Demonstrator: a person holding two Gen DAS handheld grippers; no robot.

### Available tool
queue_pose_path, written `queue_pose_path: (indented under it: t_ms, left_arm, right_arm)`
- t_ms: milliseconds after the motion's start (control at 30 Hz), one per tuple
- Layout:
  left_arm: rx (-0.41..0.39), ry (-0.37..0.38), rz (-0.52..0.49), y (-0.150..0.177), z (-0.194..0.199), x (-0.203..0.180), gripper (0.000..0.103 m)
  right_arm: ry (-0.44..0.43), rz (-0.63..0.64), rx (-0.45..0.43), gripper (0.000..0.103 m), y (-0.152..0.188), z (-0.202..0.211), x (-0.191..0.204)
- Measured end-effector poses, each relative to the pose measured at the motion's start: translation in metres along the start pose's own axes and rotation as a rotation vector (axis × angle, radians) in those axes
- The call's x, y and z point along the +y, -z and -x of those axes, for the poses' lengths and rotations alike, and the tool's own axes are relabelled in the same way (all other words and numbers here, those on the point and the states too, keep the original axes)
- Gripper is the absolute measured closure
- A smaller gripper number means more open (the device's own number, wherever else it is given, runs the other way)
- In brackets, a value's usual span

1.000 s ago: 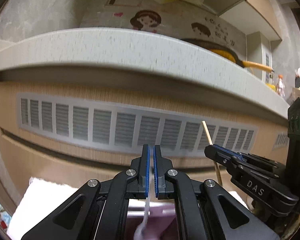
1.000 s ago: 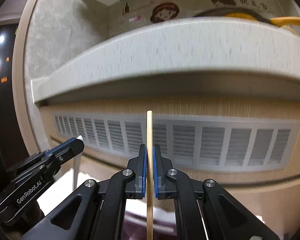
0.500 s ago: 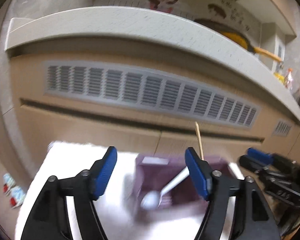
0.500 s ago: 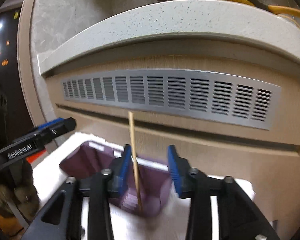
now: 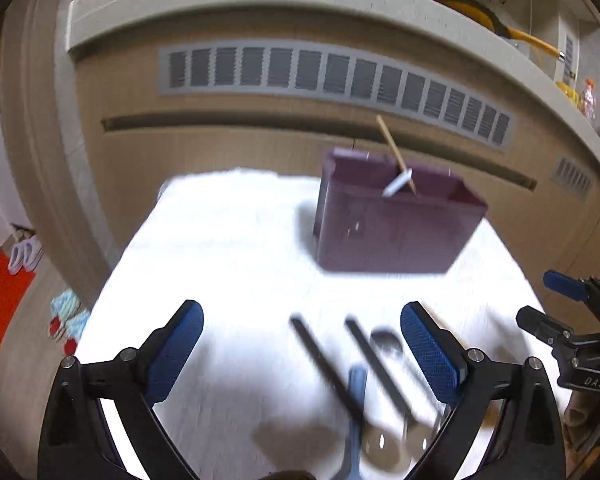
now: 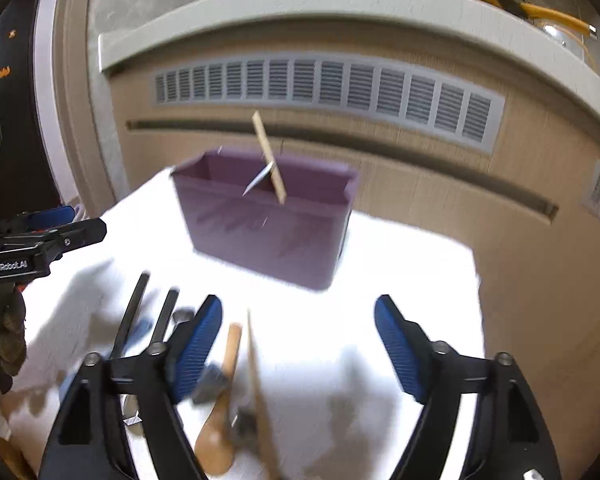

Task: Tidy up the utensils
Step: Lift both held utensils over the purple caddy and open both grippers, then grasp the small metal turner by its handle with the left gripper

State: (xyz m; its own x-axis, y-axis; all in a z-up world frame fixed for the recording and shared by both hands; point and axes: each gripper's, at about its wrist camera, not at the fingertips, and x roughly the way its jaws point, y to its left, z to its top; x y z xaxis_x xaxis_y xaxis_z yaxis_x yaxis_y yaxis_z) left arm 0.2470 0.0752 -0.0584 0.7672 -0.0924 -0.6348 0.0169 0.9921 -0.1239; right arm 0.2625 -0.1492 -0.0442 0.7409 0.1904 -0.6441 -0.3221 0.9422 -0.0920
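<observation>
A purple box [image 5: 396, 224] stands on the white surface [image 5: 228, 248], close to its far edge, in front of a wooden cabinet wall with a long gray vent [image 5: 336, 80]. The box is the holder for the utensils. A thin wooden stick [image 5: 394, 152] stands in the box, tilted, with its top poking out above the rim. A gray handle [image 5: 397, 183] leans out of the box right beside the stick, and the two seem to touch at the rim.

More utensils lie on the surface on the near side of the box, well apart from it. They are blurry. In the left wrist view, two dark sticks [image 5: 324, 364] lie side by side, with a blue handle [image 5: 356, 392] and shiny metal spoons [image 5: 384, 440] next to them. In the right wrist view, a wooden spoon [image 6: 220, 424] and a long wooden stick [image 6: 260, 396] lie near the box too, just to the right of the dark sticks.

The left hand-held gripper [image 5: 300, 356] hangs above these utensils, on the near side of the box. Its blue fingers are spread wide and hold nothing. The right hand-held gripper [image 6: 300, 344] also hangs on the near side of the box, fingers spread wide, with nothing between them. The wooden spoon lies just under its left finger.
</observation>
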Motion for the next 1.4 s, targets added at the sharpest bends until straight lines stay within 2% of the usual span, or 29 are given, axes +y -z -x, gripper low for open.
queue_pose_path:
  t_ms: [167, 367, 400, 433, 500, 633, 700, 767, 800, 933, 1100, 1233, 1400]
  left_arm:
    - [0.032, 0.048, -0.055, 0.022, 0.017, -0.013, 0.000]
    - [0.140, 0.194, -0.121, 0.035, 0.011, -0.058, 0.003]
    - [0.161, 0.208, -0.145, 0.036, 0.007, -0.066, 0.009]
    - [0.183, 0.221, -0.176, 0.039, 0.003, -0.076, 0.022]
    - [0.235, 0.250, -0.241, 0.045, -0.008, -0.095, 0.037]
    - [0.316, 0.333, -0.301, 0.046, -0.026, -0.118, 0.051]
    - [0.347, 0.367, -0.312, 0.041, -0.036, -0.126, 0.054]
    - [0.366, 0.351, -0.328, 0.037, -0.046, -0.131, 0.059]
    - [0.378, 0.318, -0.339, 0.034, -0.053, -0.133, 0.060]
    - [0.420, 0.274, -0.379, 0.029, -0.069, -0.137, 0.060]
    - [0.456, 0.288, -0.424, 0.029, -0.075, -0.144, 0.061]
    - [0.518, 0.327, -0.336, 0.026, -0.088, -0.140, 0.058]
    - [0.487, 0.313, -0.355, 0.032, -0.083, -0.139, 0.062]
  right_arm:
    - [-0.005, -0.017, 0.018, 0.020, 0.022, 0.010, 0.011]
    - [0.083, 0.043, 0.018, 0.019, 0.044, 0.029, 0.015]
    - [0.091, 0.047, 0.017, 0.019, 0.049, 0.033, 0.014]
    - [0.092, 0.042, 0.017, 0.019, 0.052, 0.035, 0.012]
    - [0.085, 0.019, 0.016, 0.019, 0.061, 0.043, 0.006]
    - [0.097, 0.002, 0.006, 0.019, 0.074, 0.053, -0.005]
    - [0.094, 0.002, 0.006, 0.019, 0.081, 0.055, -0.008]
    - [0.086, -0.003, 0.010, 0.019, 0.086, 0.056, -0.010]
    - [0.080, -0.006, 0.012, 0.019, 0.088, 0.055, -0.011]
    - [0.056, -0.018, 0.013, 0.019, 0.094, 0.051, -0.013]
    - [0.035, -0.029, 0.015, 0.019, 0.098, 0.047, -0.016]
    - [0.034, -0.028, 0.012, 0.019, 0.099, 0.047, -0.015]
    - [0.040, -0.023, 0.012, 0.019, 0.099, 0.047, -0.014]
